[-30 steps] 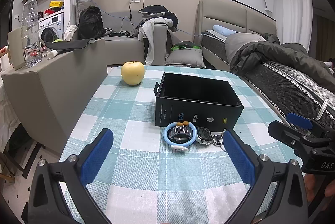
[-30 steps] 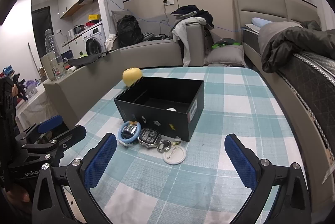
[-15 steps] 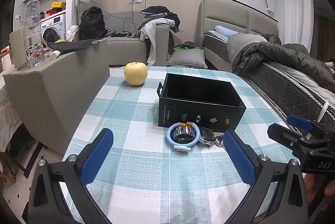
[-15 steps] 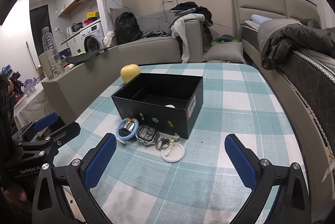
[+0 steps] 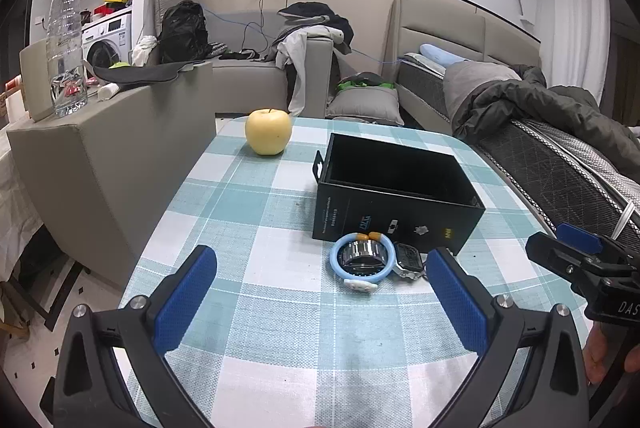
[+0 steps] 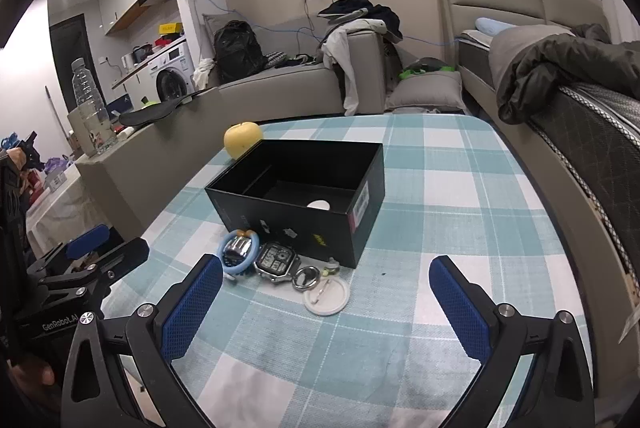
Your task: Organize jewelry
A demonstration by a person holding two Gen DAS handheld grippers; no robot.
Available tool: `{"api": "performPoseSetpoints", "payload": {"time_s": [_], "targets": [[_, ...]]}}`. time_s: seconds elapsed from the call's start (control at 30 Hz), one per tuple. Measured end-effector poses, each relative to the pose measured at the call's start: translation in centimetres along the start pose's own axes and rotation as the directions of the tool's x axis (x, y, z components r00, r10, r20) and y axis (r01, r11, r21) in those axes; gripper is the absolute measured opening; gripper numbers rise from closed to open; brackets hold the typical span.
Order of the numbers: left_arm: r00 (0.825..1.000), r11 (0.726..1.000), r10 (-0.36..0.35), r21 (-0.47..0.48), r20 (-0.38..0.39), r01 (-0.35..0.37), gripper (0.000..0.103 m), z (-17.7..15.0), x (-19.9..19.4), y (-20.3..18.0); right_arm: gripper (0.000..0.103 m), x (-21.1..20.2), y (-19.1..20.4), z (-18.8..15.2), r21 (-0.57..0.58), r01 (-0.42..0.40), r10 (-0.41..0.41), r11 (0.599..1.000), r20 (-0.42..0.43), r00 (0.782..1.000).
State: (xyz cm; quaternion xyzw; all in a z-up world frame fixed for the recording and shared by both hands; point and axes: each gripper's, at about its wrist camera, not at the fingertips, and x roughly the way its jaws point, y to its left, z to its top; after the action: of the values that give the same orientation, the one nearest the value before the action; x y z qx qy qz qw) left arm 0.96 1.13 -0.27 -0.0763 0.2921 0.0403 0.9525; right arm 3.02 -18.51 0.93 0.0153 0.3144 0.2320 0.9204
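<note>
An open black box stands on the checked tablecloth, with something small and white on its floor. In front of it lie a light-blue bracelet around a silver band, a digital watch, a metal ring and a white round badge. My left gripper is open, short of the bracelet. My right gripper is open too, just short of the badge. Each gripper shows at the edge of the other's view.
A yellow apple sits behind the box at the table's far left. A grey sofa arm with a water bottle borders the left side, a bed the right. A hand holds the right gripper.
Both grippers have drifted a little closer to the jewelry in front of the box. Both stay open and nothing on the table has moved.
</note>
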Motion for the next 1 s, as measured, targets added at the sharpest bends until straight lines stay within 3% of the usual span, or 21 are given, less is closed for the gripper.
{"api": "performPoseSetpoints", "payload": {"time_s": [0.6, 0.8, 1.0], "targets": [[1.0, 1.0, 0.011, -0.016, -0.015, -0.011, 0.102, 0.7, 0.7, 0.6, 0.103, 0.5, -0.3, 0.7, -0.042, -0.013, 0.012, 0.999, -0.012, 1.0], [1.0, 0.999, 0.001, 0.035, -0.016, -0.001, 0.102, 2.0, 1.8, -0.2, 0.103, 2.3, -0.9, 1.5, -0.057, 0.002, -0.005, 0.998, -0.056, 0.998], [0.999, 0.993, -0.038, 0.107, -0.029, 0.041, 0.102, 4.0, 3.7, -1.1, 0.103, 4.9, -2.0, 1.7, -0.058, 0.035, -0.044, 0.998, -0.161, 0.986]]}}
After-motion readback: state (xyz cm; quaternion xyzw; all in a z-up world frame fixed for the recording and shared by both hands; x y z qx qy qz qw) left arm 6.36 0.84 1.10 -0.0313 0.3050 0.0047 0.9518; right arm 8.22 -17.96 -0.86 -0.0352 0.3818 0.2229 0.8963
